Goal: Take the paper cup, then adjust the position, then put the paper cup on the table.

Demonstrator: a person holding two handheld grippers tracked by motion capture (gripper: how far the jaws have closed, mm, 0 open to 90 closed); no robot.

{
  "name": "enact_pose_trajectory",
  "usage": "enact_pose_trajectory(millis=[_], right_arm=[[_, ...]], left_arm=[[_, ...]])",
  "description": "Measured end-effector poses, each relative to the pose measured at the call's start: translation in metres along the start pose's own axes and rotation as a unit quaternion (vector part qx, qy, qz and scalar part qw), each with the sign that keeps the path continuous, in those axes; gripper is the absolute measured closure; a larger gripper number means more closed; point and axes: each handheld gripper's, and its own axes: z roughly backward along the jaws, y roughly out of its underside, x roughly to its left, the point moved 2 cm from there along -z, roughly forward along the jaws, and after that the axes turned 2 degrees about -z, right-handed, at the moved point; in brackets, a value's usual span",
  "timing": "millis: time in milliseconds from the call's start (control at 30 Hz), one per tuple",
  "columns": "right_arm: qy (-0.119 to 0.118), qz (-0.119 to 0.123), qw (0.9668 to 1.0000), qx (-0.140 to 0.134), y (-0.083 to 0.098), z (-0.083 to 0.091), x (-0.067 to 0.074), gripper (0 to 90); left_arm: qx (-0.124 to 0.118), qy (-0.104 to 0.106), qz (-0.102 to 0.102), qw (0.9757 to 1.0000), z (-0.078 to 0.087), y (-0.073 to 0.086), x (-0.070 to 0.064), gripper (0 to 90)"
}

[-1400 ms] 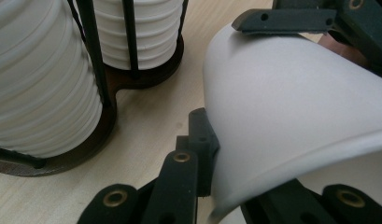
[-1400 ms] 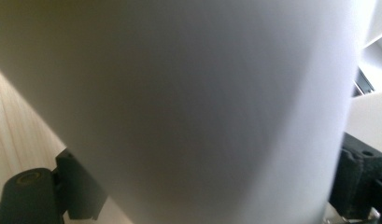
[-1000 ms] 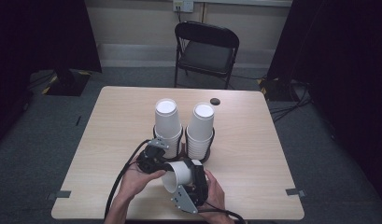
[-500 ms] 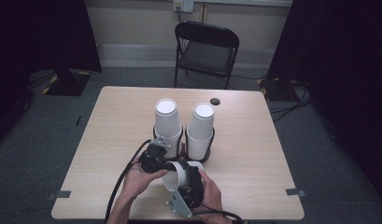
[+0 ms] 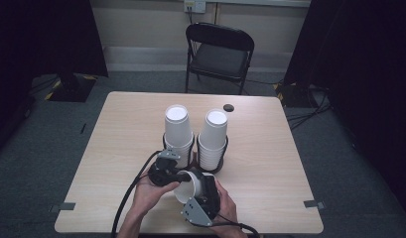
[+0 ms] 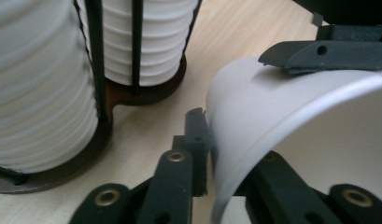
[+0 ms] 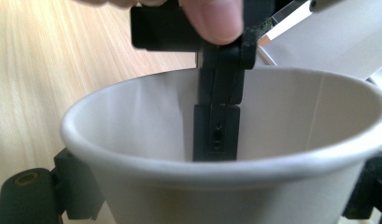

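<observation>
High view first: the person has a cup point(image 5: 184, 189) on its side just over the near part of the table point(image 5: 270, 163), in front of the two stacks point(image 5: 176, 129) standing in the wire holder point(image 5: 210, 167). Both tools are on it. The left gripper point(image 5: 179, 175) comes in at the mouth and the right gripper point(image 5: 199, 184) wraps the body. My read is that one steadies the cup while the other works the rim, perhaps to split off a nested cup.

Left gripper view: the left gripper point(image 6: 221, 154) is squeezed down narrow on the cup point(image 6: 291, 116) wall, one jaw outside and the other tucked under it. A jaw of the right gripper point(image 6: 328, 53) lies across the cup's far side. The stacks point(image 6: 39, 93) stand just beyond, apart from the cup.

Right gripper view: we look straight into the cup point(image 7: 146, 116). The right gripper point(image 7: 216, 196) straddles it wide, a jaw at each flank, and has just been closing with the cup between. It looks snug now. The left gripper point(image 7: 216, 130) reaches one jaw down inside the near wall, a thumb point(image 7: 212, 18) above it.
</observation>
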Motion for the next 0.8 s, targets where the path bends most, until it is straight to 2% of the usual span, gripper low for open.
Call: enact_pose_trajectory(millis=[133, 233, 300, 333, 433, 500, 567, 667, 800], right_arm=[[-0.008, -0.024, 0.9997, -0.005, 0.000, 0.001, -0.003, 11.7], [-0.010, -0.036, 0.9993, -0.005, 0.001, 0.000, -0.004, 11.8], [-0.019, -0.058, 0.9981, -0.009, 0.002, -0.001, -0.005, 12.0], [-0.021, -0.069, 0.9974, -0.007, 0.003, -0.001, -0.005, 12.0], [-0.027, -0.088, 0.9957, 0.001, 0.007, -0.001, -0.007, 11.9], [-0.026, -0.098, 0.9949, 0.003, 0.009, 0.000, -0.008, 11.9], [-0.025, -0.117, 0.9929, 0.003, 0.012, 0.001, -0.011, 12.0], [-0.023, -0.145, 0.9892, 0.001, 0.016, 0.004, -0.017, 12.0], [-0.020, -0.175, 0.9843, 0.012, 0.023, 0.004, -0.023, 11.8]], left_arm=[[-0.024, 0.000, 0.006, 0.9997, 0.005, 0.004, 0.002, 78.2], [-0.056, 0.002, 0.016, 0.9983, 0.005, 0.008, 0.004, 74.0], [-0.073, -0.016, 0.017, 0.9971, 0.006, 0.012, 0.004, 67.1], [-0.083, -0.018, 0.015, 0.9963, 0.007, 0.013, 0.004, 65.3], [-0.101, -0.036, 0.003, 0.9942, 0.009, 0.016, 0.003, 57.2], [-0.120, -0.046, 0.001, 0.9917, 0.012, 0.017, 0.002, 52.9], [-0.138, -0.047, 0.002, 0.9893, 0.016, 0.018, 0.002, 48.7], [-0.156, -0.059, 0.001, 0.9859, 0.020, 0.020, 0.003, 43.4], [-0.181, -0.060, 0.005, 0.9816, 0.025, 0.022, 0.005, 39.5]])
